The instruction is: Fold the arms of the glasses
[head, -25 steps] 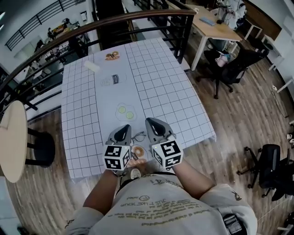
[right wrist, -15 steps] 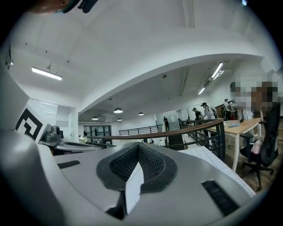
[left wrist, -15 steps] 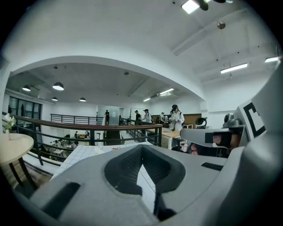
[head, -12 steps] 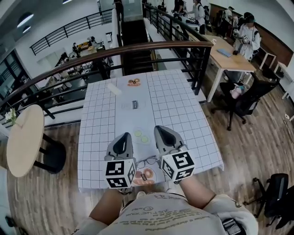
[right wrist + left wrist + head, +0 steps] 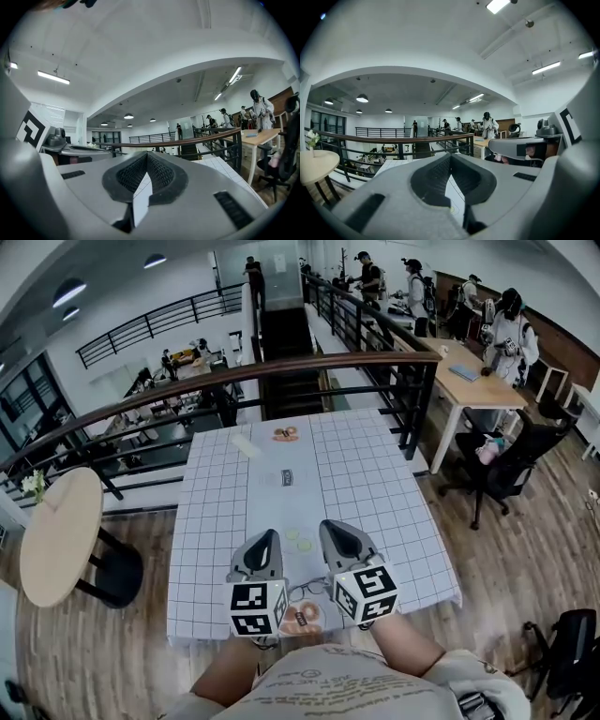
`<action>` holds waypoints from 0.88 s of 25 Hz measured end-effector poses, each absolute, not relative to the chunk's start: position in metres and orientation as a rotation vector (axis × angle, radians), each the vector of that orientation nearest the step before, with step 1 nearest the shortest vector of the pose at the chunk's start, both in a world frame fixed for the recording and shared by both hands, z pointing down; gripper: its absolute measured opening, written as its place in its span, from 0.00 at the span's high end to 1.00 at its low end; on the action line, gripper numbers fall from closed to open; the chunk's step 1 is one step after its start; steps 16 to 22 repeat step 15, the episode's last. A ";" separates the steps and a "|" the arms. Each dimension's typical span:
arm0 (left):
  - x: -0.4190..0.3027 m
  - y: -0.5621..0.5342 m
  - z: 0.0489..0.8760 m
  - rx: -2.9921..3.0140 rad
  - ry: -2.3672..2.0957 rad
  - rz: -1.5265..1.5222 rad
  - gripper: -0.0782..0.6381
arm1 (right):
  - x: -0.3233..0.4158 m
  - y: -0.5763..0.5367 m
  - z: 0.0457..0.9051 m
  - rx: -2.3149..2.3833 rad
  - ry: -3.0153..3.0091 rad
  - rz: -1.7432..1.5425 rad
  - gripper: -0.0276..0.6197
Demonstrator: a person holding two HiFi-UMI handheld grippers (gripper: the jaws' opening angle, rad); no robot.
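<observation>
A: Where are the glasses?
B: The glasses point(image 5: 307, 591) are flat on the bench point(image 5: 375, 484) by its near edge, low between the two grippers. A brown round thing point(image 5: 302, 618) is just beside them, and green discs point(image 5: 298, 540) are a bit further out.

A: Arms folded or open?
B: Too small to tell in the head view, and neither gripper view shows them. Could be open and waiting, could be folded already.

A: Left gripper?
B: The left gripper point(image 5: 266, 540) is held above the bench and aimed out at the room, not down. Its jaws are pressed together at the tips with nothing between them point(image 5: 450, 157).

A: Right?
B: Same for the right gripper point(image 5: 333, 529). Its tips meet and it's empty, with only grid cloth showing through the gap behind them point(image 5: 147, 154).

A: Handling notes?
B: Judging by looks, they're light, with a thin frame, so they'd skate on the cloth if pushed. The lenses scratch and the thin arms bend, so squeeze gently. The hinges swing one way only. If folding is needed, I'd pin the front frame at the bridge or rim corner, not the lens. Then nudge an arm near its far end.
</observation>
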State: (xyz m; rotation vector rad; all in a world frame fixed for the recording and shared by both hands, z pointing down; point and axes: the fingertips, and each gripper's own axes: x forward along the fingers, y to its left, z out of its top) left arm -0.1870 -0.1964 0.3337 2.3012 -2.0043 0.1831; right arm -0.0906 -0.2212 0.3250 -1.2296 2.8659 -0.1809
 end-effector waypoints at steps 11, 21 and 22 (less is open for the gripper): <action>-0.176 -0.191 0.341 2.282 -1.989 0.218 0.87 | -0.078 -0.215 0.332 -1.235 2.866 -0.199 0.94; -0.175 -0.190 0.341 2.269 -1.998 0.228 0.87 | -0.076 -0.213 0.331 -1.221 2.869 -0.196 0.94; -0.175 -0.190 0.341 2.269 -1.998 0.228 0.87 | -0.076 -0.213 0.331 -1.221 2.869 -0.196 0.94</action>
